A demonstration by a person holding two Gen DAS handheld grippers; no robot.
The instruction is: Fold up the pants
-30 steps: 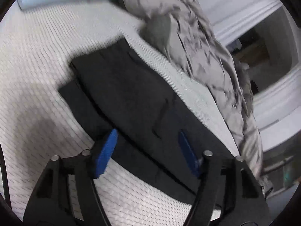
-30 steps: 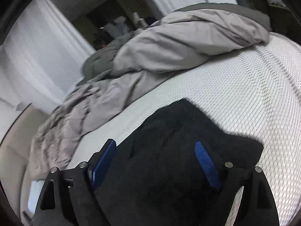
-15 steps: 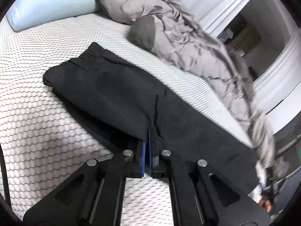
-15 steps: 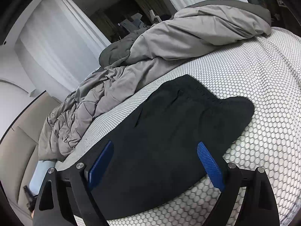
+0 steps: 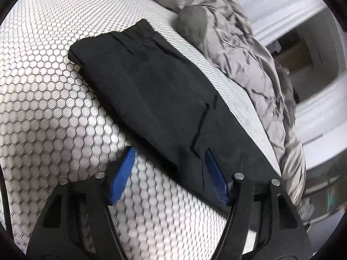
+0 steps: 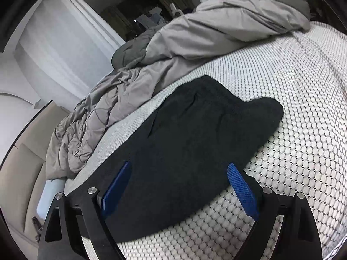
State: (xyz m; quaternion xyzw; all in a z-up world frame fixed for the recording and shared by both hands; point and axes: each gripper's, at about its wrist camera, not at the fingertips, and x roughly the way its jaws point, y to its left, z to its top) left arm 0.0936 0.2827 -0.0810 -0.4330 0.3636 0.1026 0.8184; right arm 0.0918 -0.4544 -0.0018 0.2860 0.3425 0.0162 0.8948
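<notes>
One pair of black pants (image 5: 156,99), folded lengthwise into a flat band with a pocket slit showing, lies on the honeycomb-patterned bed (image 5: 43,99) ahead of both claws. The left claw (image 5: 169,173), jaws just reopened and apart, straddles the pants' near edge without pressing it. The right claw (image 6: 180,182) stands wide over the fabric; one grey duvet (image 6: 195,43) lies beyond.

I see pants (image 5: 156,99) flat on bed (image 5: 43,99), duvet (image 5: 243,49) bunched behind, pillow (image 6: 48,197) off far edge.
</notes>
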